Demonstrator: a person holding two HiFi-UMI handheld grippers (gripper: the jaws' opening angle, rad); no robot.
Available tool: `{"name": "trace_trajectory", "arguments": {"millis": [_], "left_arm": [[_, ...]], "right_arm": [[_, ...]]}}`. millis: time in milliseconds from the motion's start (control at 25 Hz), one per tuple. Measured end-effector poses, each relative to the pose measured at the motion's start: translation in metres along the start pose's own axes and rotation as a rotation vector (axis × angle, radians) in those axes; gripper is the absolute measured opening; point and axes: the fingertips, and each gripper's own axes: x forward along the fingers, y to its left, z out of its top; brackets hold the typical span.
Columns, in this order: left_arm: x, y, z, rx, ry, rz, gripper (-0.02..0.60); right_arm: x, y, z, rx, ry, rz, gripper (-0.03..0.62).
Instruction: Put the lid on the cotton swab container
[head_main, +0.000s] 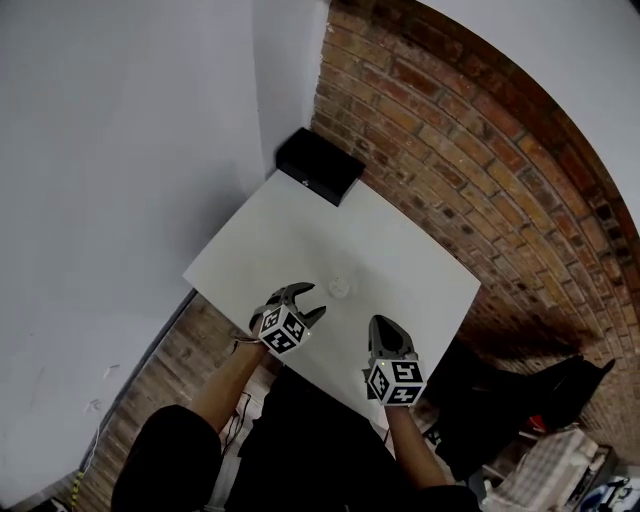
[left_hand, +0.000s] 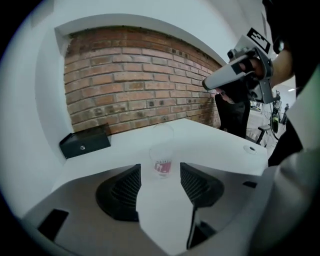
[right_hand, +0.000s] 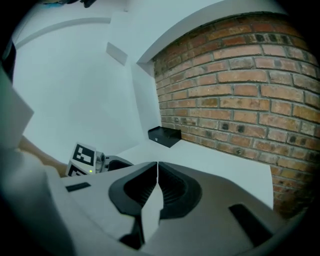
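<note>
A small clear cotton swab container (left_hand: 161, 159) with a red label stands upright on the white table (head_main: 400, 260). A clear rounded top shows above it; whether that is a seated lid I cannot tell. In the head view the container (head_main: 340, 287) is just beyond my left gripper (head_main: 311, 300). My left gripper (left_hand: 160, 168) is open, its pads on either side of the container's base and apart from it. My right gripper (head_main: 379, 323) hovers to the right near the table's front edge. Its jaws (right_hand: 157, 166) are shut with nothing between them.
A black box (head_main: 318, 165) lies at the table's far corner against the brick wall (head_main: 480, 150). A small round mark (left_hand: 249, 148) sits near the table's right edge. Dark bags and clutter (head_main: 560, 400) lie on the floor to the right.
</note>
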Motion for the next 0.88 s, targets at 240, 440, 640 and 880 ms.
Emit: {"name": "trace_trajectory", "arguments": {"millis": [240, 440, 640, 880], "left_arm": [[0.041, 0.001, -0.011, 0.096, 0.059, -0.11, 0.252], [0.064, -0.003, -0.018, 0.142, 0.105, -0.169, 0.252], [0.079, -0.007, -0.013, 0.153, 0.108, -0.205, 0.25], [0.081, -0.015, -0.01, 0.147, 0.1, -0.231, 0.236]], "right_arm": [[0.002, -0.013, -0.008, -0.011, 0.044, -0.031, 0.023], [0.0, -0.025, -0.019, 0.007, 0.062, -0.059, 0.023], [0.001, -0.039, -0.023, 0.018, 0.079, -0.079, 0.023], [0.014, -0.033, -0.029, -0.019, 0.119, -0.047, 0.023]]}}
